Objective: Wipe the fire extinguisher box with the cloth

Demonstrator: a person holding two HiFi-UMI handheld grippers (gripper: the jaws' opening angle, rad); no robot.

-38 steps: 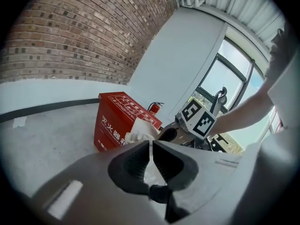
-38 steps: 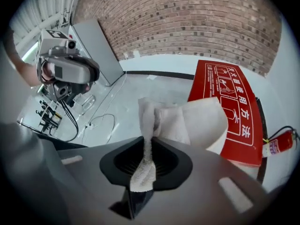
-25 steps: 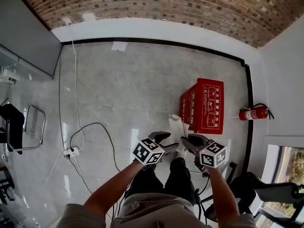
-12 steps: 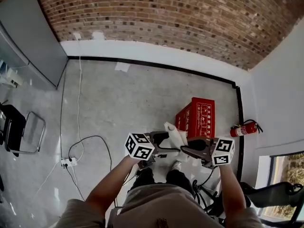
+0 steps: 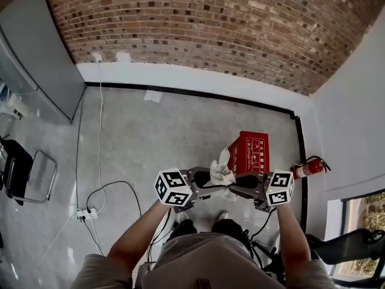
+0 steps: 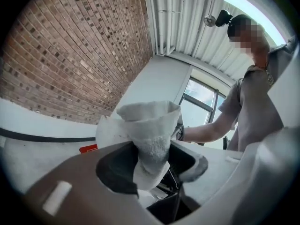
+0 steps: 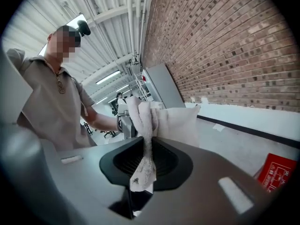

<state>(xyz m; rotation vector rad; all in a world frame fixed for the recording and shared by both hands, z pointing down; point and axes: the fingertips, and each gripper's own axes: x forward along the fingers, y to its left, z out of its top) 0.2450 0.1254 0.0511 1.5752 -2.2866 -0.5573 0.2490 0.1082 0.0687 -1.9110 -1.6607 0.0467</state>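
The red fire extinguisher box (image 5: 252,152) stands on the grey floor near the right wall; it shows as a red sliver (image 6: 88,148) in the left gripper view and at the lower right edge (image 7: 281,172) of the right gripper view. A white cloth (image 5: 221,172) hangs bunched in the air between my two grippers, in front of the box. My left gripper (image 5: 203,177) and right gripper (image 5: 240,183) face each other. The cloth (image 6: 151,139) is pinched in the left gripper (image 6: 150,165), and a strip of cloth (image 7: 146,139) is pinched in the right gripper (image 7: 144,165).
A red fire extinguisher (image 5: 308,168) lies by the right wall beside the box. A cable and power strip (image 5: 84,212) trail over the floor at left, near a metal chair (image 5: 24,173). A grey cabinet (image 5: 36,71) stands far left; an office chair (image 5: 349,245) is lower right.
Both grippers have risen and closed in on each other with the cloth between them. The head view has tilted up, so the box sits lower and smaller.
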